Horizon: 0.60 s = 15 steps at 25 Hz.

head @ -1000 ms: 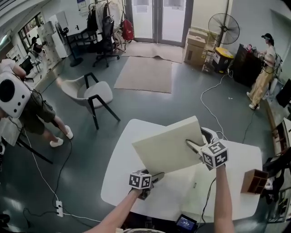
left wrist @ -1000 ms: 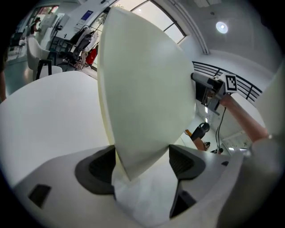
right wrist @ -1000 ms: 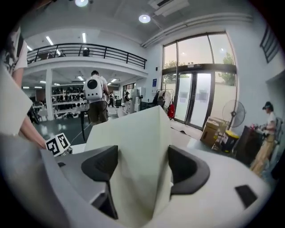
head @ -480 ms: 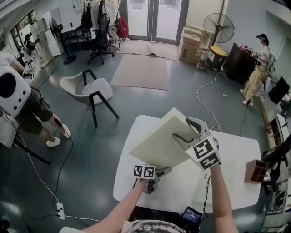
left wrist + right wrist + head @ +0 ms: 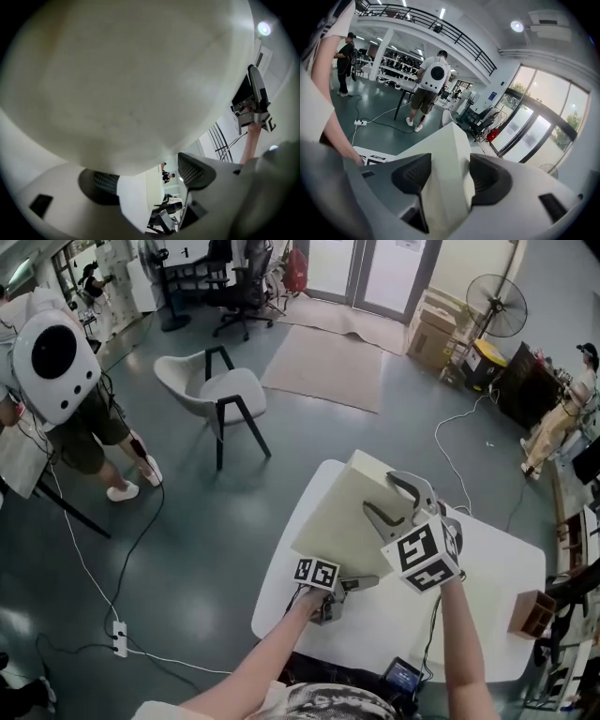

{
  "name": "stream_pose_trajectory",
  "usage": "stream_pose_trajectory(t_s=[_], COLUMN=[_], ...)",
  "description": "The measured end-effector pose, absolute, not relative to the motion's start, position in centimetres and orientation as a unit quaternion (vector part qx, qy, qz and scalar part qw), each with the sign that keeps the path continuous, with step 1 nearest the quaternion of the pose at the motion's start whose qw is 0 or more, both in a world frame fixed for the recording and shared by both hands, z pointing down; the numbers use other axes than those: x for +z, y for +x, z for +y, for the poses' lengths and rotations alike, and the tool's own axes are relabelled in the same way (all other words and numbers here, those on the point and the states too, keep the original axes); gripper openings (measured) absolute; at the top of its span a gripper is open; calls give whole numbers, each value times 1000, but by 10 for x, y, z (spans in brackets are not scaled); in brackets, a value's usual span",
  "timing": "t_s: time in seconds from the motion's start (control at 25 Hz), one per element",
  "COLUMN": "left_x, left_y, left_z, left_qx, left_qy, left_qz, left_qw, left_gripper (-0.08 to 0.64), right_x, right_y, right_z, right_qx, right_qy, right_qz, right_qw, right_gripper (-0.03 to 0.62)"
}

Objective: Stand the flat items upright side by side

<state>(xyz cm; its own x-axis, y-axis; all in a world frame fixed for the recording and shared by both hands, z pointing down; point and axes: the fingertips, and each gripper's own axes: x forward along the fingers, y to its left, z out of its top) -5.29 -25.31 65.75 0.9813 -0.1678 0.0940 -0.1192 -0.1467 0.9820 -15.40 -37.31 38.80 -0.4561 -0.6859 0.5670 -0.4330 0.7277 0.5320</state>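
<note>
Board (image 5: 339, 521) clamped in right gripper (image 5: 378, 495), jaws just closing; left gripper (image 5: 367, 583) jaws apart beneath it; wooden box (image 5: 532, 613) contents unreadable.

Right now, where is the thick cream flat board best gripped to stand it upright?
Probably its raised upper edge, straddled from the right side: the cream board is tilted, that straight edge is up off the white table and its lower edge is low.

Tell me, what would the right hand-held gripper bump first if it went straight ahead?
Probably the thick cream rectangular board, already between the jaws of the right hand-held gripper, which have just been closing.
</note>
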Motion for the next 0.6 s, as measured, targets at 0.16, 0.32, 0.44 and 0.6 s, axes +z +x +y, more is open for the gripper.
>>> stream_pose_trajectory(t_s=[0.16, 0.32, 0.44, 0.6], left_x=[655, 656, 654, 653], left_y=[-60, -68, -72, -75], left_z=[-250, -242, -242, -244], left_qx=[-52, -82, -96, -108], left_qy=[741, 727, 723, 720], left_qz=[-80, -71, -66, -63], left_qw=[664, 678, 680, 682], left_gripper=[376, 377, 376, 376], right_x=[398, 410, 410, 409], right_y=[-184, -212, -229, -244], right_z=[-375, -369, -362, -351], right_qx=[-182, -204, -220, -229], right_qy=[307, 278, 261, 238], right_qz=[-832, -826, -824, -827], right_qw=[426, 445, 452, 455], right_gripper=[247, 242, 228, 207])
